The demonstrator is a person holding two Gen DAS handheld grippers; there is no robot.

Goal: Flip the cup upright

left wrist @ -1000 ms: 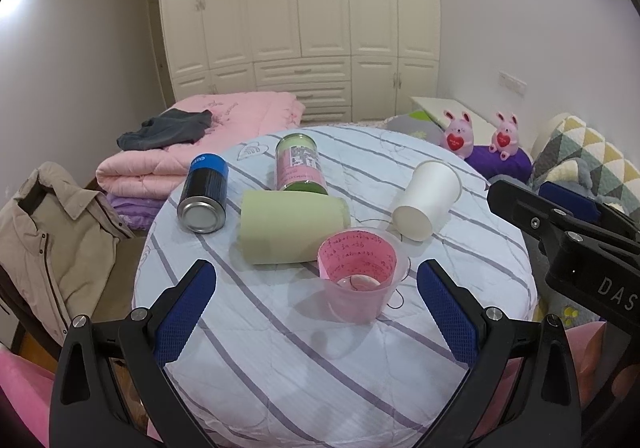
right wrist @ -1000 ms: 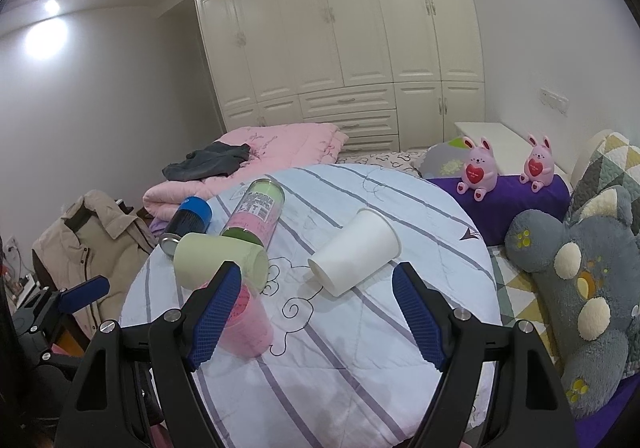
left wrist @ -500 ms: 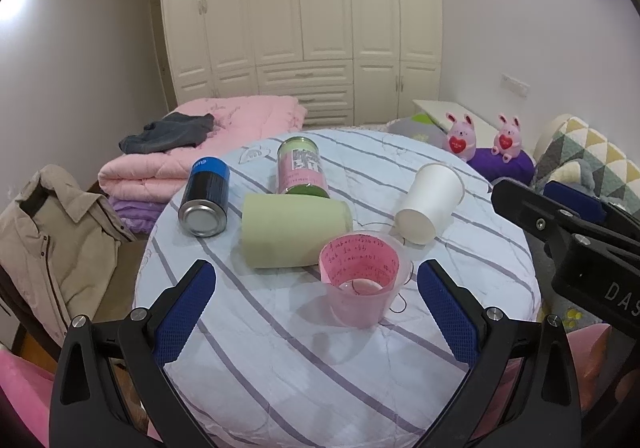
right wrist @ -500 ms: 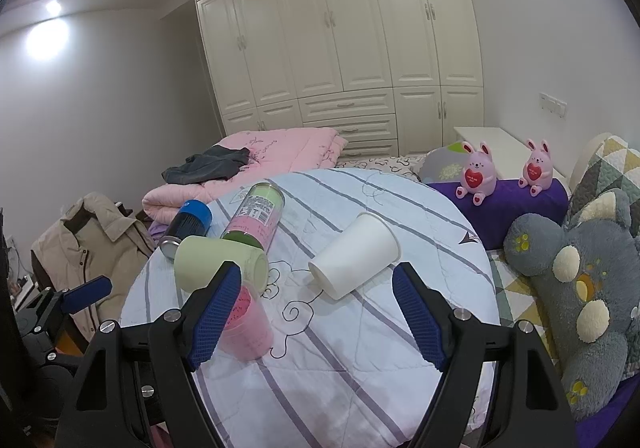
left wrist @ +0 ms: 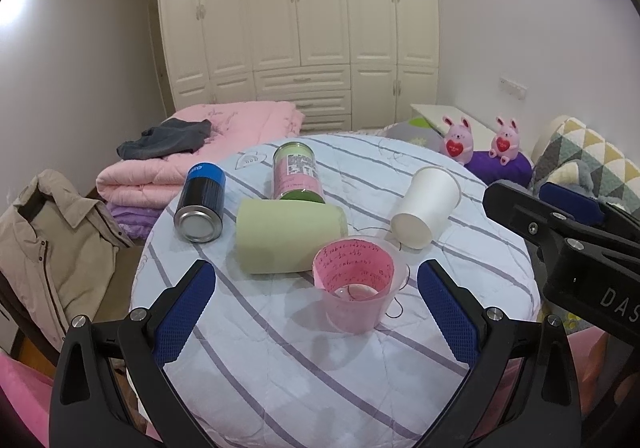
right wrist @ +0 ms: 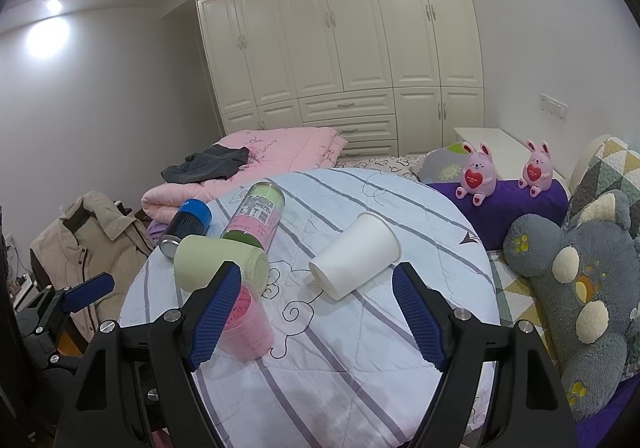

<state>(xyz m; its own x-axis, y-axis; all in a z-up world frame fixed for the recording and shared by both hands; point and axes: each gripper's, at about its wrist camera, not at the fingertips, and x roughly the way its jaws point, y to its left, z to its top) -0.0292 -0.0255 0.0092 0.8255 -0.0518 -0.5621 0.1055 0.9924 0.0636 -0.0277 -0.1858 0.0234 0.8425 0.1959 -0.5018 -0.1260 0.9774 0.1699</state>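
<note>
A white paper cup lies on its side on the round striped table. A pale green cup also lies on its side. A pink translucent cup stands upright near the front. My left gripper is open and empty, just short of the pink cup. My right gripper is open and empty, facing the white cup from the near side; it also shows at the right of the left wrist view.
A blue-capped can and a pink-green tin lie at the table's back. Folded pink quilts, a beige jacket, plush toys and wardrobes surround the table.
Both grippers have drawn back and risen slightly, so the table and cups sit a little farther off. Nothing on the table has moved.
</note>
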